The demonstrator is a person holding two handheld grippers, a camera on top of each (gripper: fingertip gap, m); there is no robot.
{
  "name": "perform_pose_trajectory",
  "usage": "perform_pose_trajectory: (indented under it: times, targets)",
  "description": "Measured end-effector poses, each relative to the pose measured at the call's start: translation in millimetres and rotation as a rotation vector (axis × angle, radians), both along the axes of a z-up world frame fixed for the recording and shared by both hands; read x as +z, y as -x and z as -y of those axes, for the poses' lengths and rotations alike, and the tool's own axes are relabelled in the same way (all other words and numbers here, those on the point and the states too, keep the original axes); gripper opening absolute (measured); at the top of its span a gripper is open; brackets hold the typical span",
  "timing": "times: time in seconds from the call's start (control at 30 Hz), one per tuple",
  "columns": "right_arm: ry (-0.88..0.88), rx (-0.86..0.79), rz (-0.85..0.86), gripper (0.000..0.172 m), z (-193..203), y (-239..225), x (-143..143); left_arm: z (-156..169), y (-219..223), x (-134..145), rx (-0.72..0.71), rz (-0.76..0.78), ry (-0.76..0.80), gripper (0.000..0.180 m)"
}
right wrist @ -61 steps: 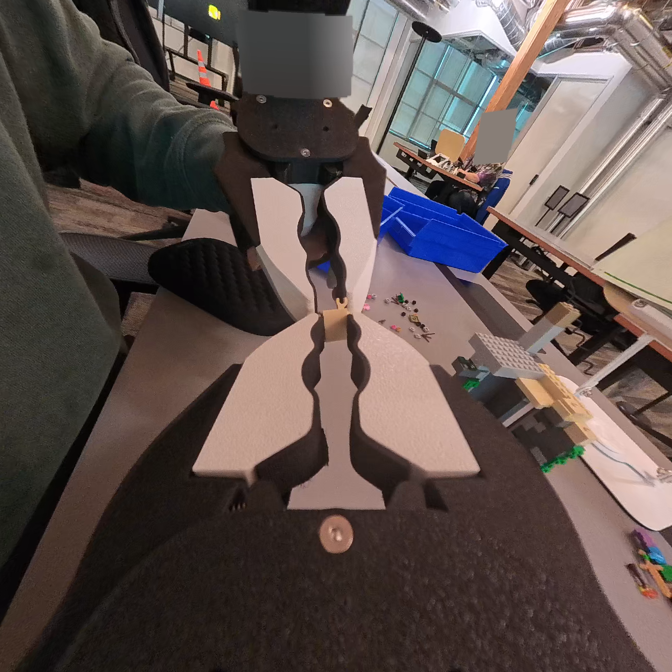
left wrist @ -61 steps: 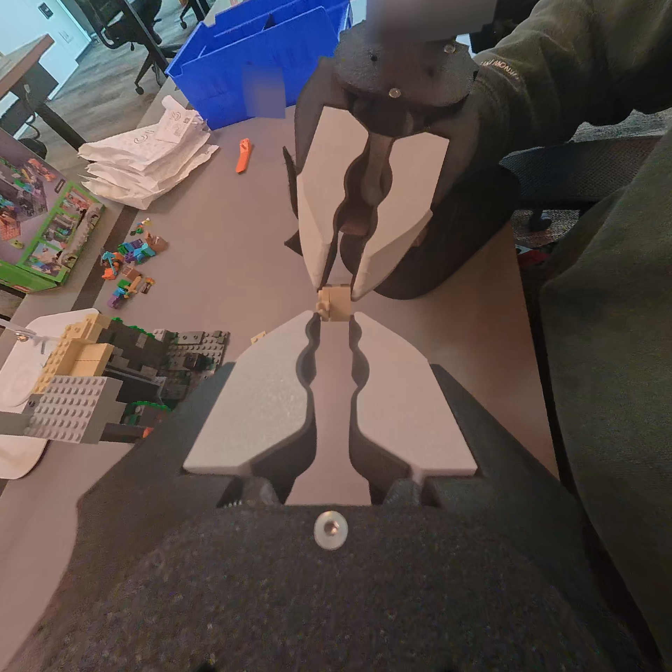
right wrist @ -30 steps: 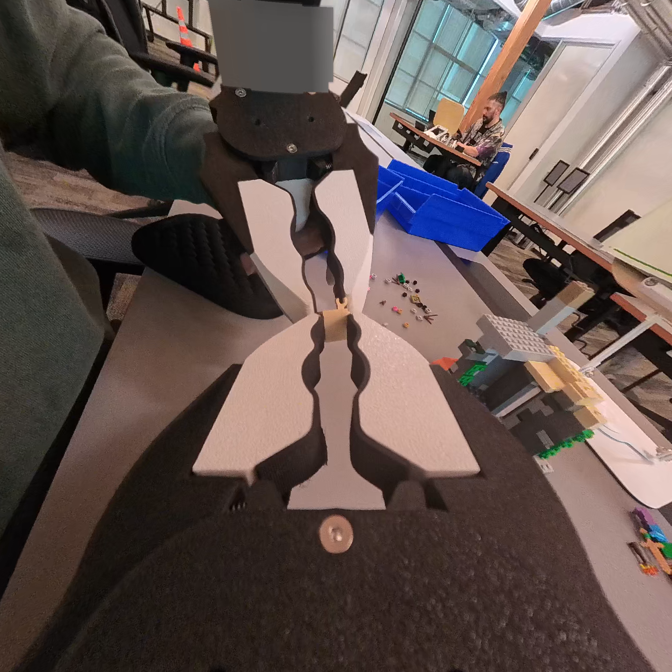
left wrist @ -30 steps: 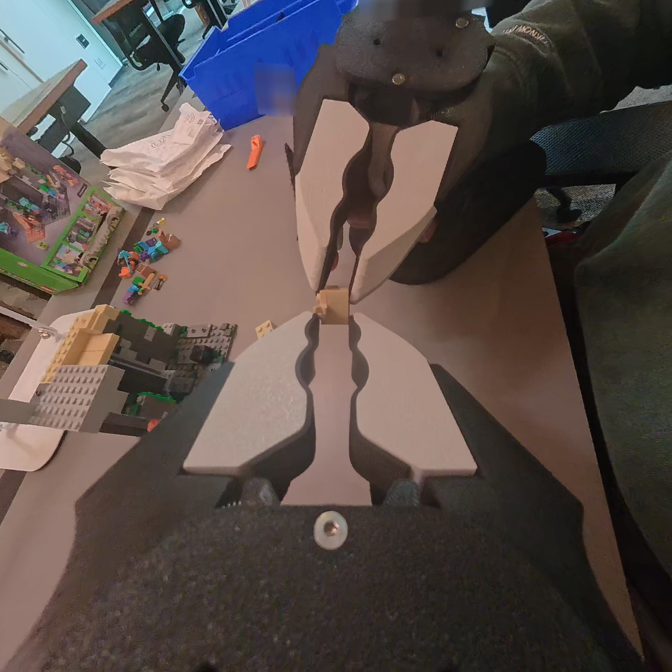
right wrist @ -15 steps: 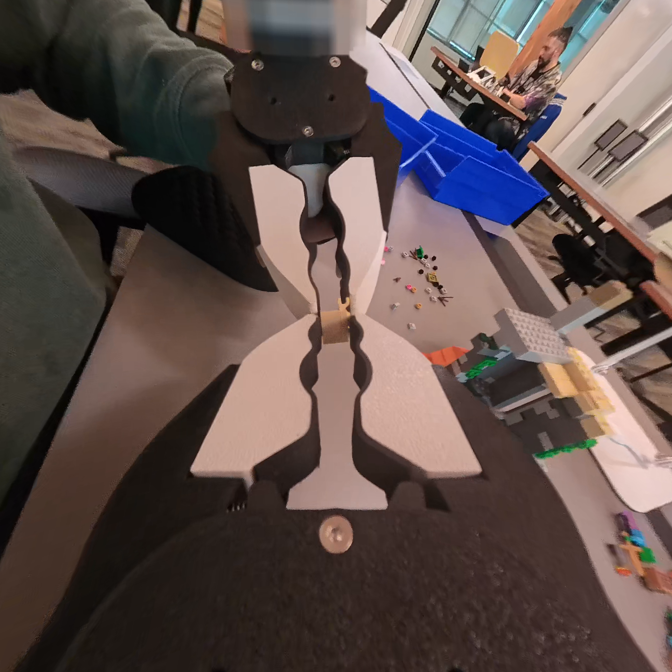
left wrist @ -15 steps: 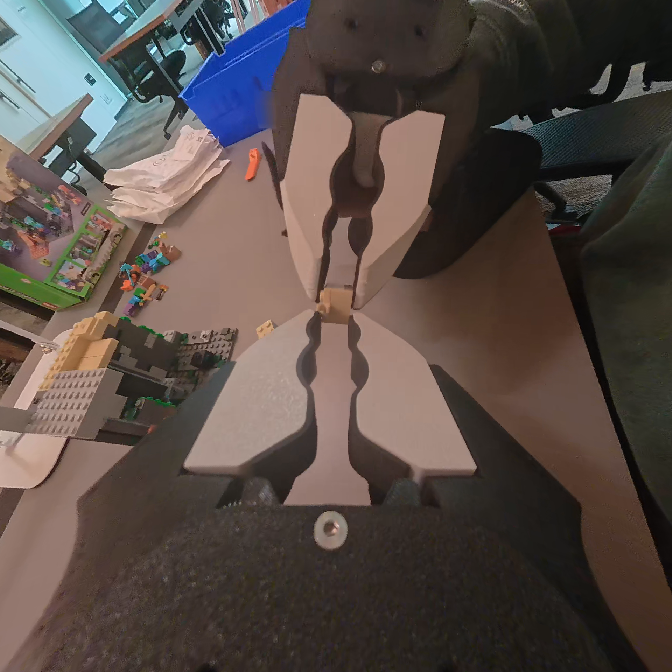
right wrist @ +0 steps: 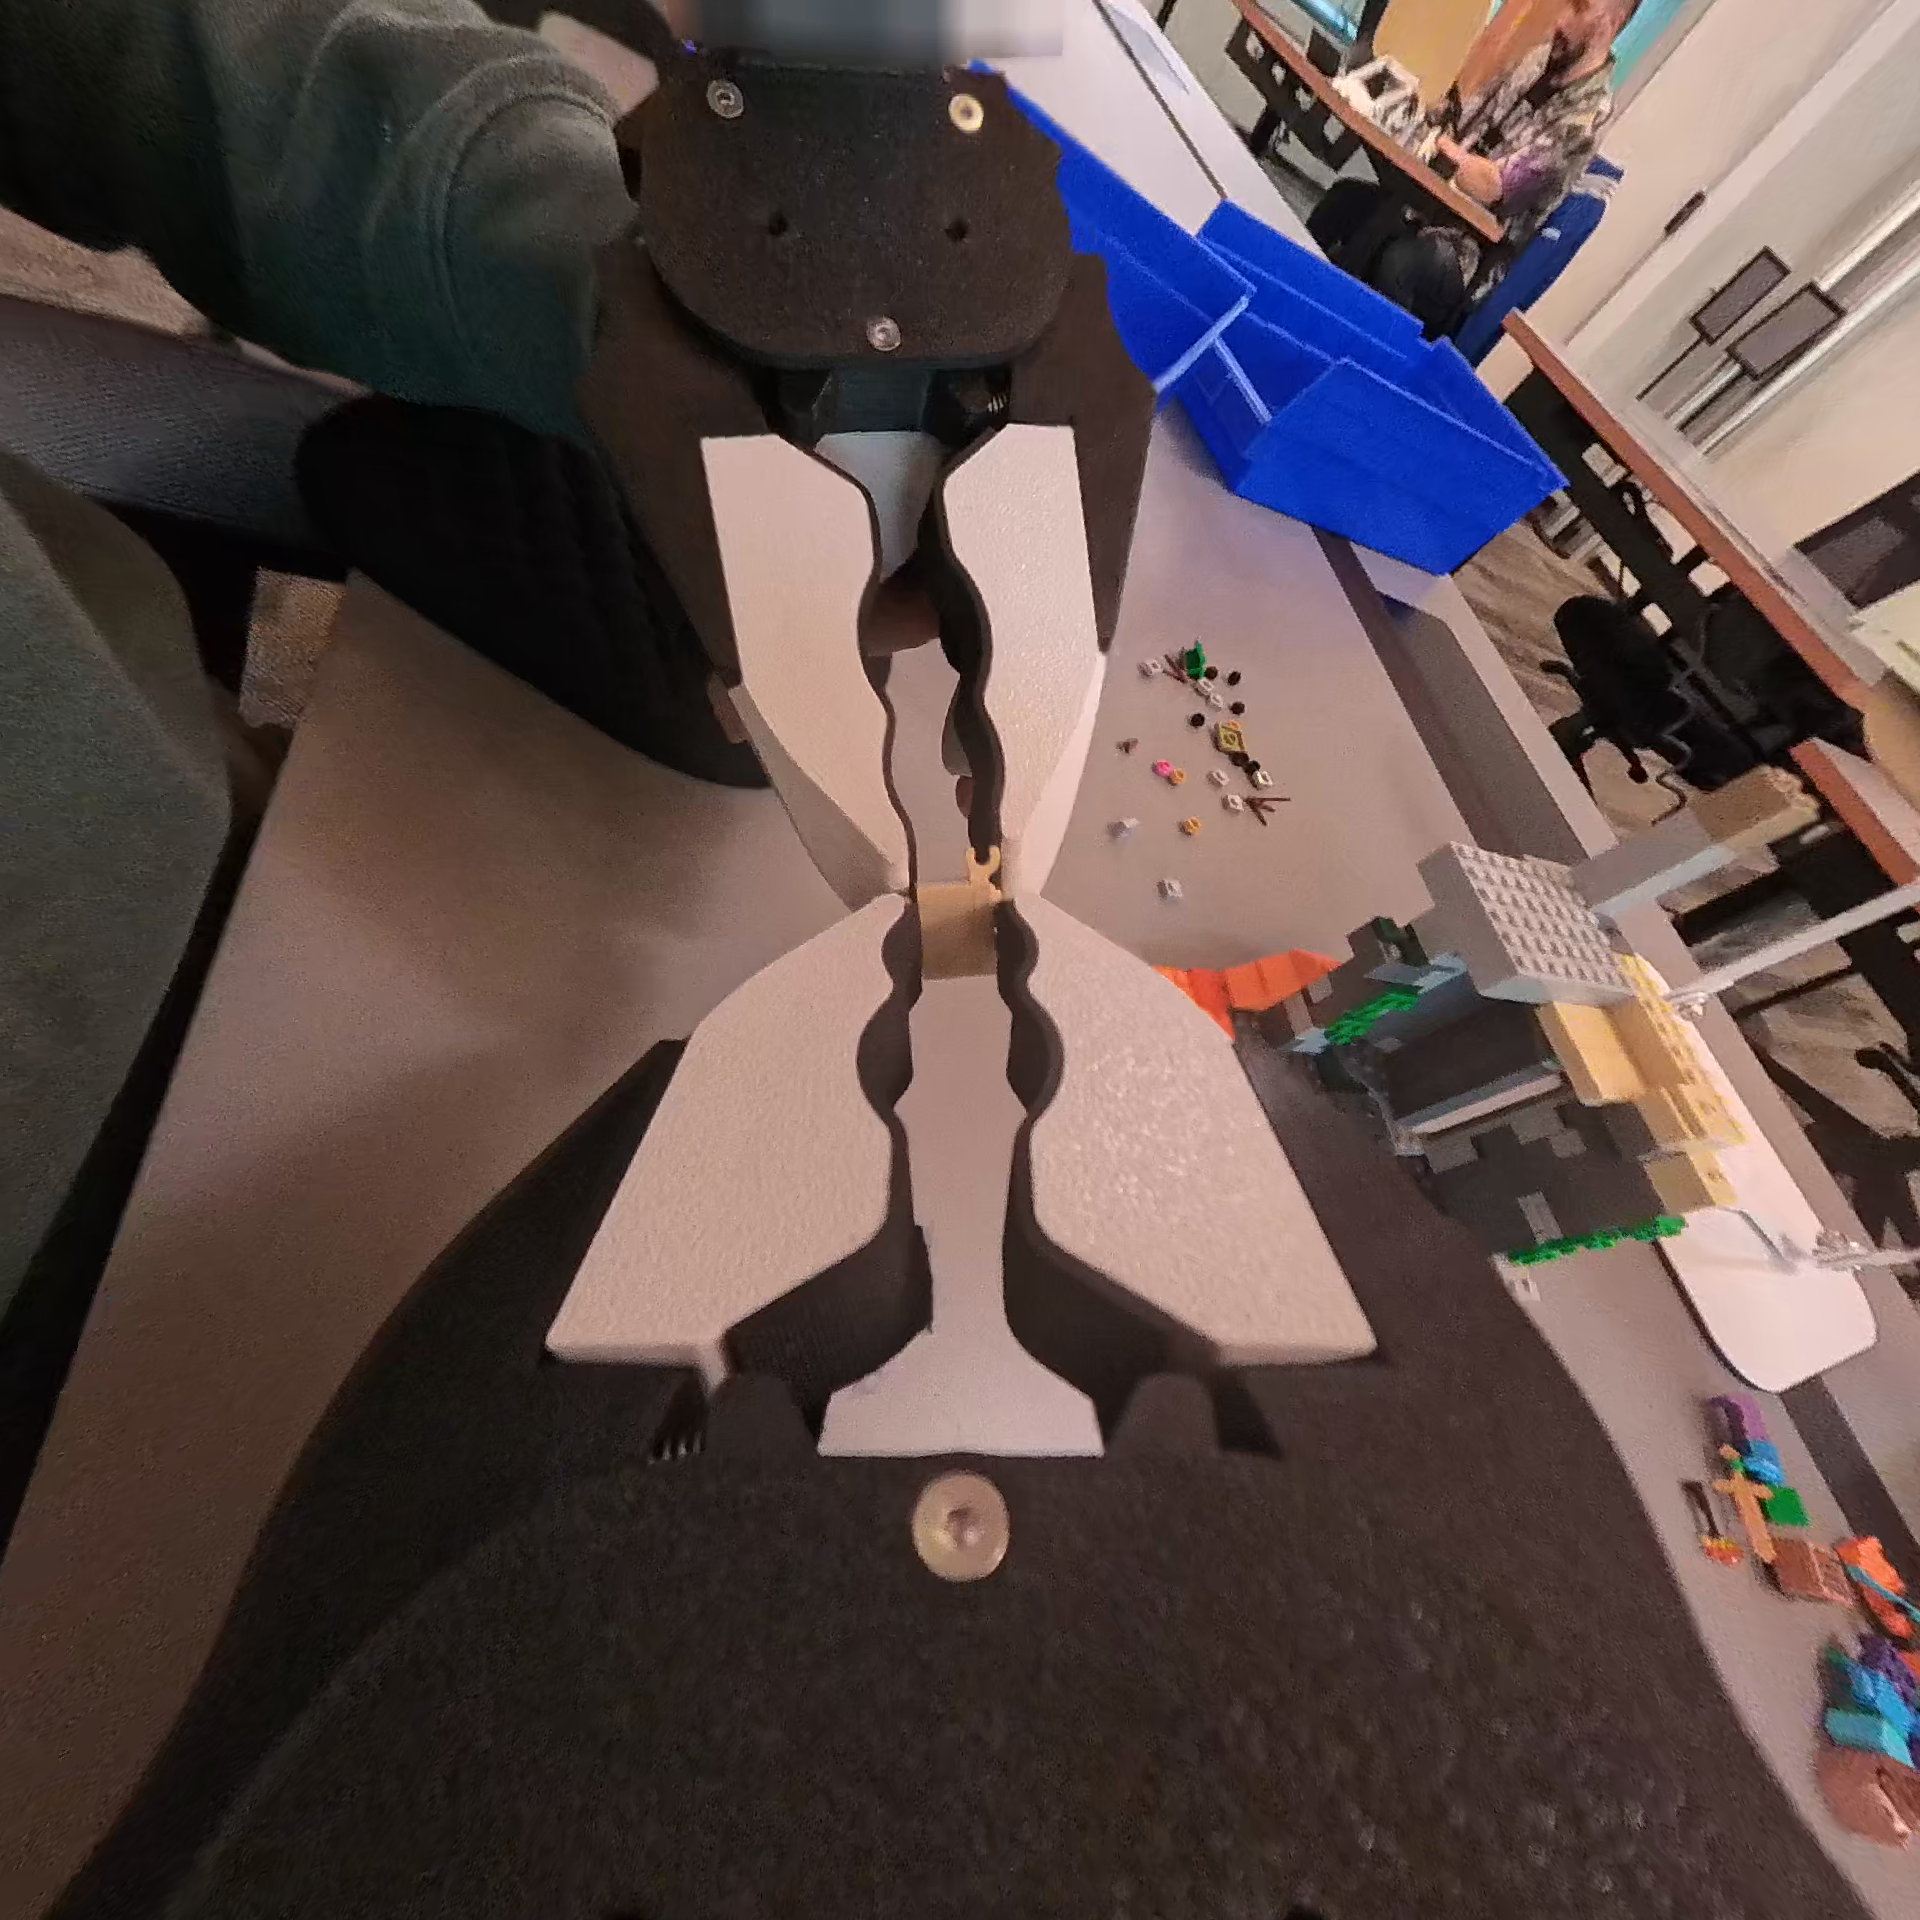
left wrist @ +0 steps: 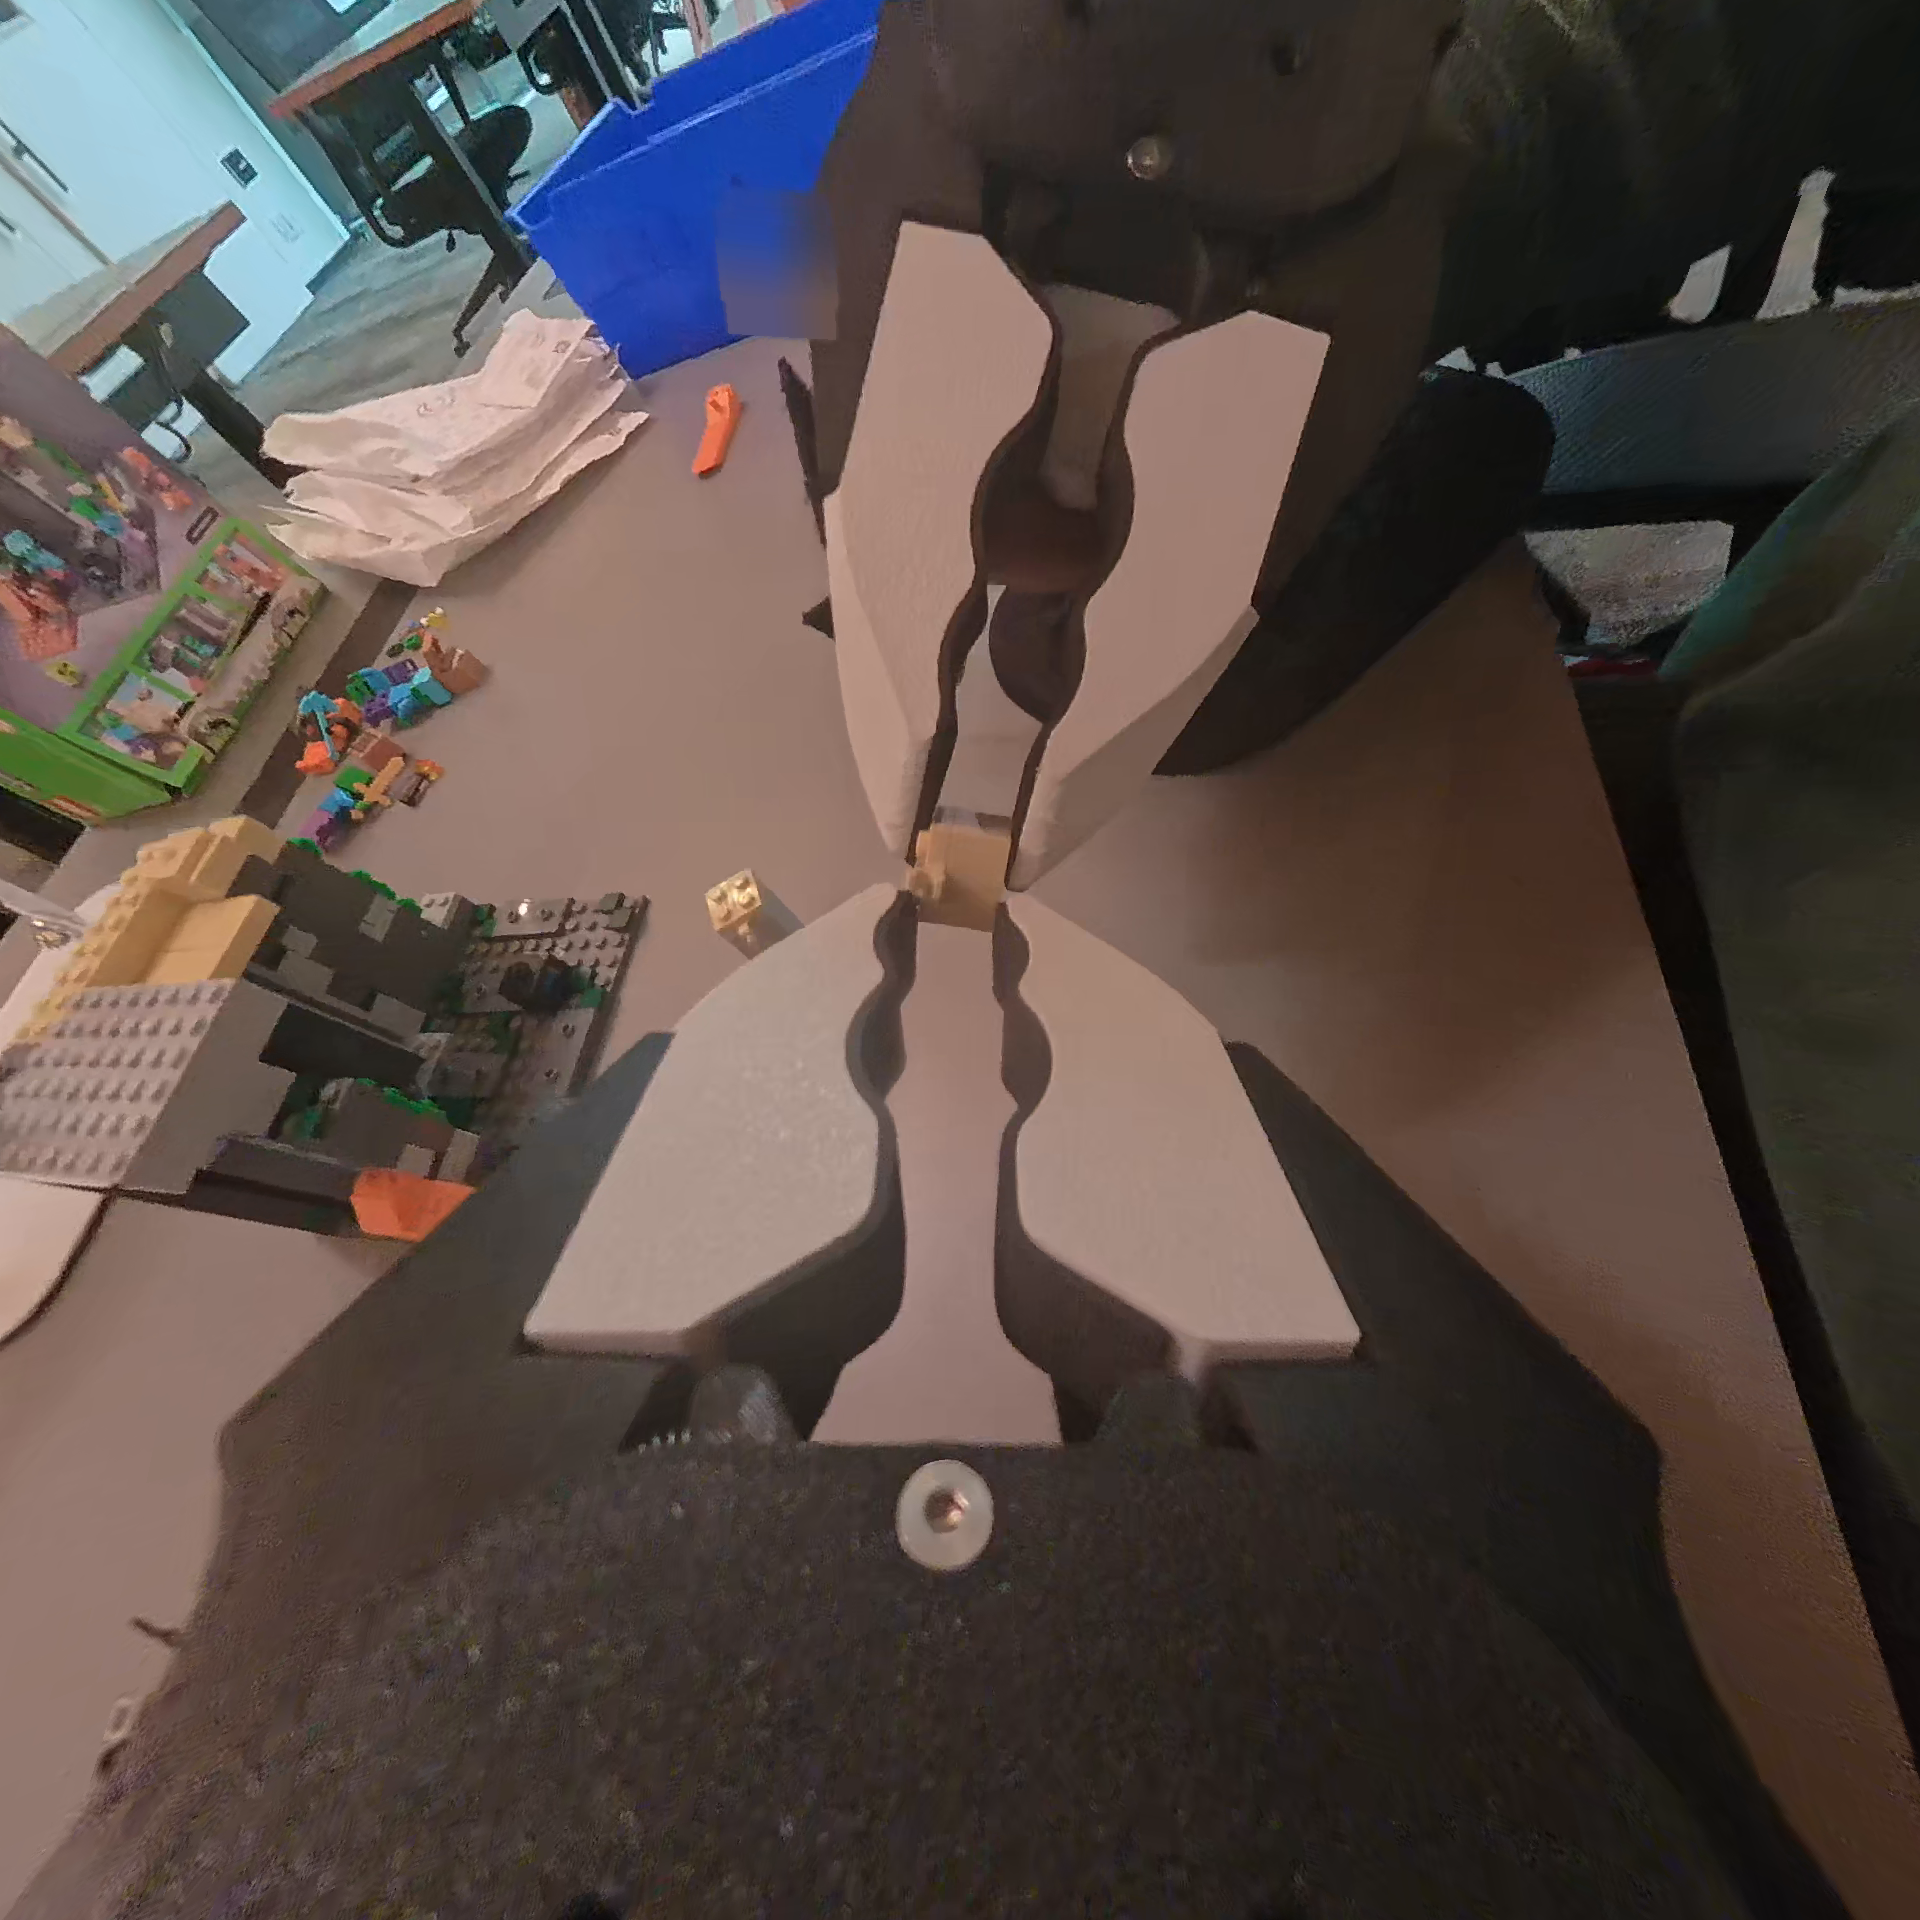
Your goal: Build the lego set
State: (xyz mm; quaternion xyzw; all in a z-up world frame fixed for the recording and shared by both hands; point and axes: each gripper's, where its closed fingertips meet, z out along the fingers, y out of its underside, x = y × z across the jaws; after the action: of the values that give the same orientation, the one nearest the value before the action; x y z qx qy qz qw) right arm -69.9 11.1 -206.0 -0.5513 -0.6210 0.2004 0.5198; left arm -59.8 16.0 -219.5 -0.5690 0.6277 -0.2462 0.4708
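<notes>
Above the grey surface (left wrist: 1299, 935), both grippers meet tip to tip on one tan brick (left wrist: 961, 881). The left gripper (left wrist: 954, 914) and right gripper (right wrist: 958, 935) each have narrow jaws pressing it.

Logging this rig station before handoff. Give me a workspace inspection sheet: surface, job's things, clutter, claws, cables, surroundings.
Surface: grey table, partly covered.
Job's things: tan brick piece held in the air between both claws; brick-built model at the left on a white board.
Clutter: loose tan brick, coloured brick pile, orange tool, paper bags, small parts.
Claws: left claw and right claw meet tip to tip, both closed on the tan piece.
Cables: nothing seen.
Surroundings: blue bins, toy box, desks, chairs, a seated person.
</notes>
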Motion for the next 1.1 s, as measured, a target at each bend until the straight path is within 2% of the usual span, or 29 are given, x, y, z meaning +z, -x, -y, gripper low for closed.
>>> perform_pose_trajectory:
  times: [0.17,0.33,0.5,0.6,0.73,0.83,1.1]
  targets:
    - [-0.014,-0.064,0.026,0.014,-15,-6,-4,-15,-6,-4,0.032,0.025,0.025,0.015]
    - [-0.154,-0.186,0.086,0.014,-42,-24,-8,-46,-1,-5,0.126,0.021,0.046,0.019]
    - [-0.318,-0.244,0.186,0.014,-60,-33,-27,-52,-4,-3,0.118,0.126,0.327,0.024]
    - [-0.426,-0.257,0.222,0.014,-63,-30,-34,-56,-8,0,0.138,0.188,0.435,0.029]
    - [-0.539,-0.25,0.252,0.014,-61,-25,-37,-59,-15,-2,0.168,0.214,0.516,0.033]
    - [-0.585,-0.243,0.248,0.014,-59,-23,-35,-55,-23,-2,0.139,0.249,0.593,0.031]
    - [-0.619,-0.256,0.24,0.014,-61,-26,-34,-53,-24,-5,0.125,0.277,0.658,0.027]
